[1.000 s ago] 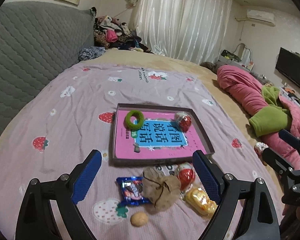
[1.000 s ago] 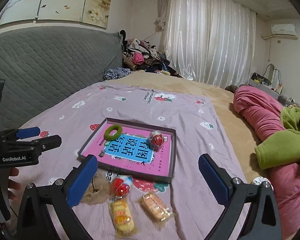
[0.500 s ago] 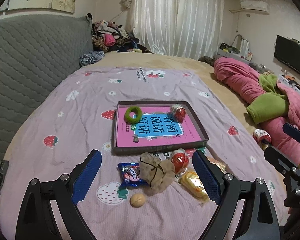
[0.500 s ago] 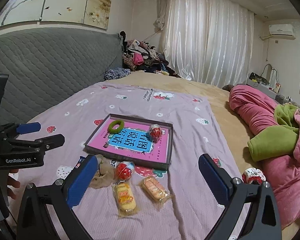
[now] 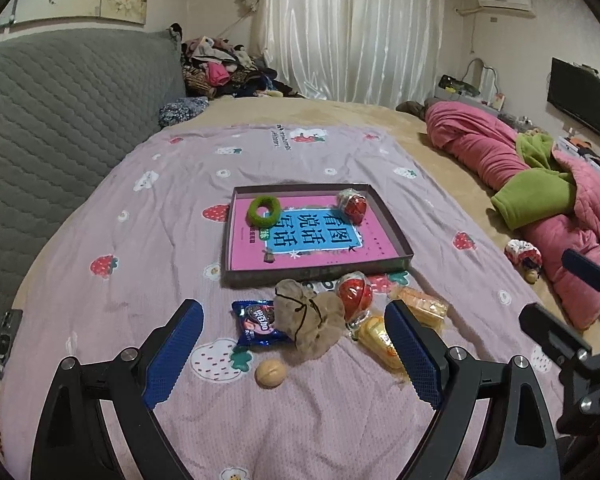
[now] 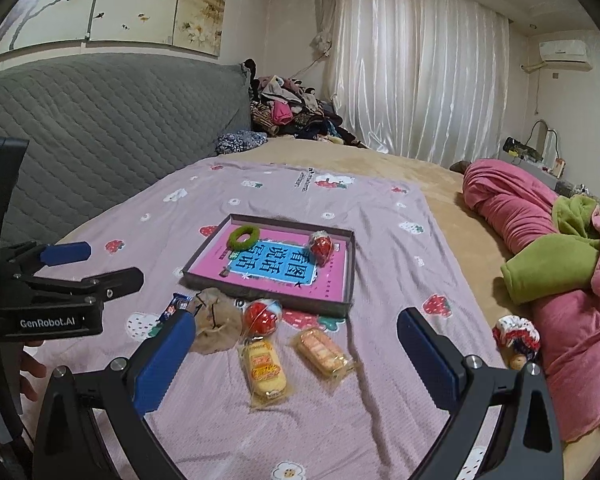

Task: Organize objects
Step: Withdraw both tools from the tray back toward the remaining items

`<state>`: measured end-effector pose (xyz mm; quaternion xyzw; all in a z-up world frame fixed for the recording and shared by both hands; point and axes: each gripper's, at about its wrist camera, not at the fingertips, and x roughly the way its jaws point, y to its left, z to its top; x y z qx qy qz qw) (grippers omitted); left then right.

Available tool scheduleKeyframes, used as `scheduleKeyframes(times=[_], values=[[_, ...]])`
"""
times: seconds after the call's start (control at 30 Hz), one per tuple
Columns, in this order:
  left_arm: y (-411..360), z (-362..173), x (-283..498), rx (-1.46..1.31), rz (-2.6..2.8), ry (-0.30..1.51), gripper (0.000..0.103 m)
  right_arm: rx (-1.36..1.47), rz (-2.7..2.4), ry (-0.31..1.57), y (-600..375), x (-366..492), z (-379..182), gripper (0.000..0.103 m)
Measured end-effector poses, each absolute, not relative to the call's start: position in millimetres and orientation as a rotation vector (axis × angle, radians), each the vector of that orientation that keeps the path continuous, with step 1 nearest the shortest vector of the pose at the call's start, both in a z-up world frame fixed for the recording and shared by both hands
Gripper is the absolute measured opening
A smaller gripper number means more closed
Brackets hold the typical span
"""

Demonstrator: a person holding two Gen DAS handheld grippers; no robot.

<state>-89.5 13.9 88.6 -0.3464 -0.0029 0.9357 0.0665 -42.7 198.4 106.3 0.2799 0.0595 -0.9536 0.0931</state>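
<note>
A shallow dark box (image 5: 316, 274) holding a pink book lies on the lilac strawberry bedsheet. Inside it are a green ring (image 5: 264, 210) and a red wrapped sweet (image 5: 354, 205). In front of the box lie a blue biscuit packet (image 5: 258, 322), a brown drawstring pouch (image 5: 312, 320), a second red wrapped sweet (image 5: 354, 292), two wrapped cakes (image 6: 264, 368) (image 6: 322, 352) and a walnut (image 5: 271, 373). My left gripper (image 5: 292, 306) hovers open above the pouch and packet, holding nothing. My right gripper (image 6: 296, 318) is open over the cakes, also with nothing between its fingers.
A grey quilted headboard (image 5: 60, 120) runs along the left. A rolled pink and green quilt (image 5: 540, 184) fills the bed's right side, with a small patterned scrunchie (image 6: 516, 334) beside it. Clothes are piled at the far end (image 5: 220, 68). A hand (image 6: 28, 368) shows at the lower left.
Both grippers have drawn back from the box, so the box and loose items sit farther out in both views. Jaws stayed wide apart. Nothing on the bed moved.
</note>
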Motion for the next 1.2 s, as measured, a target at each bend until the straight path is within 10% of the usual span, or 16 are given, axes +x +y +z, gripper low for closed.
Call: scheduleKeyframes(times=[1.2], values=[[24.1, 21.2, -85.7, -1.166, 2.777, 0.025, 0.093, 0.960, -2.776, 0.250, 184.3, -46.9, 46.8, 0.102]])
